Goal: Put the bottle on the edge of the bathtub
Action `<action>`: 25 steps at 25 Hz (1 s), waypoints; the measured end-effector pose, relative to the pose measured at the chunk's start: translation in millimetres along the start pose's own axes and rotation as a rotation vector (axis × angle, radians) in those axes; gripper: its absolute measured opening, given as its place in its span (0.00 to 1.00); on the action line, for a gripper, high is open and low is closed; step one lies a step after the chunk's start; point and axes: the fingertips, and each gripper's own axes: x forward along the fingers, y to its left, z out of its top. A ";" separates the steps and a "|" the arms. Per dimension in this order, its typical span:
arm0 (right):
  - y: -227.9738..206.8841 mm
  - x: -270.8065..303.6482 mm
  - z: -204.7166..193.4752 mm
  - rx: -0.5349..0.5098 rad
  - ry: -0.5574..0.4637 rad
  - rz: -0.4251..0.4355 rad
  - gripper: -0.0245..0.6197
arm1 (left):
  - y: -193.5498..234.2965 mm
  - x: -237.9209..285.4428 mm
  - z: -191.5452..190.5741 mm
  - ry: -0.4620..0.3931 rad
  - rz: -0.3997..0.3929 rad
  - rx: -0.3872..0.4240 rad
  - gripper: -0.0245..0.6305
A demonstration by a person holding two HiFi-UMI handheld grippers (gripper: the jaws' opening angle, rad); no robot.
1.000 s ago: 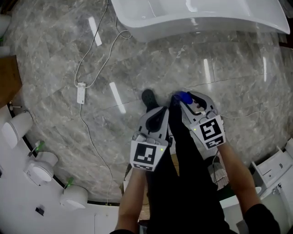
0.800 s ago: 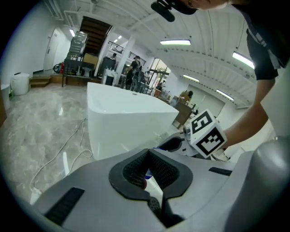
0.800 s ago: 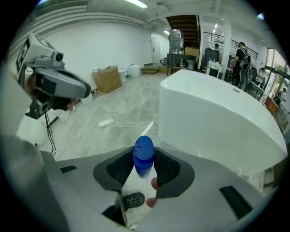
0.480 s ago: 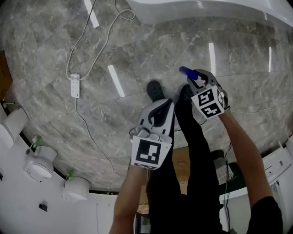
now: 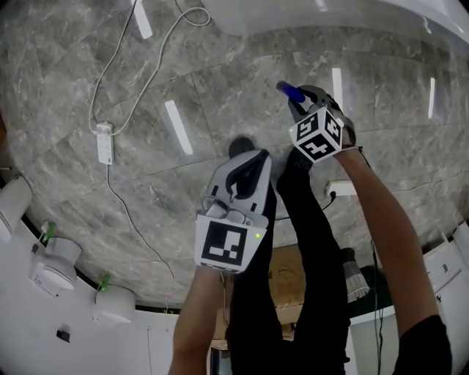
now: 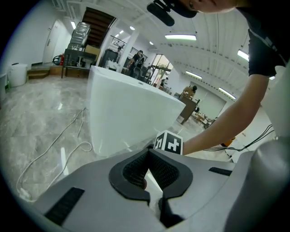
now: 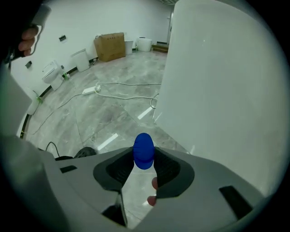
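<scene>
Head view: right claw (image 5: 294, 97) has climbed from knee level toward the bathtub (image 5: 344, 18), blue-capped bottle (image 5: 287, 90) clamped in it, off the tub. Left gripper view: left claw (image 6: 148, 156) pinched together, empty. Right gripper view: bottle gripped, tub wall close ahead.

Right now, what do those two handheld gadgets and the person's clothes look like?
The left gripper and right gripper are grey shells with black ribbed pads, each bearing a white cube of black square markers. The sleeve is black and short.
</scene>
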 end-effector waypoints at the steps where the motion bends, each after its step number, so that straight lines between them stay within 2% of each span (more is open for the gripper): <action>1: -3.8 10.7 -0.2 -0.007 0.004 -0.005 0.25 | 6.7 8.5 -2.9 0.002 0.003 0.001 0.06; 7: -21.3 75.1 -7.1 -0.040 0.013 -0.030 0.25 | 38.7 53.3 -26.6 0.029 0.020 0.014 0.06; 11: -31.0 111.5 -11.0 -0.046 0.032 -0.053 0.25 | 59.1 82.0 -43.7 0.058 0.034 0.059 0.06; 15: -43.7 130.5 -9.2 -0.029 0.020 -0.091 0.25 | 77.1 103.6 -41.2 0.018 0.061 0.035 0.06; 25: -46.3 148.8 -31.1 0.056 0.043 -0.138 0.25 | 65.8 113.1 -55.6 0.036 0.030 0.014 0.06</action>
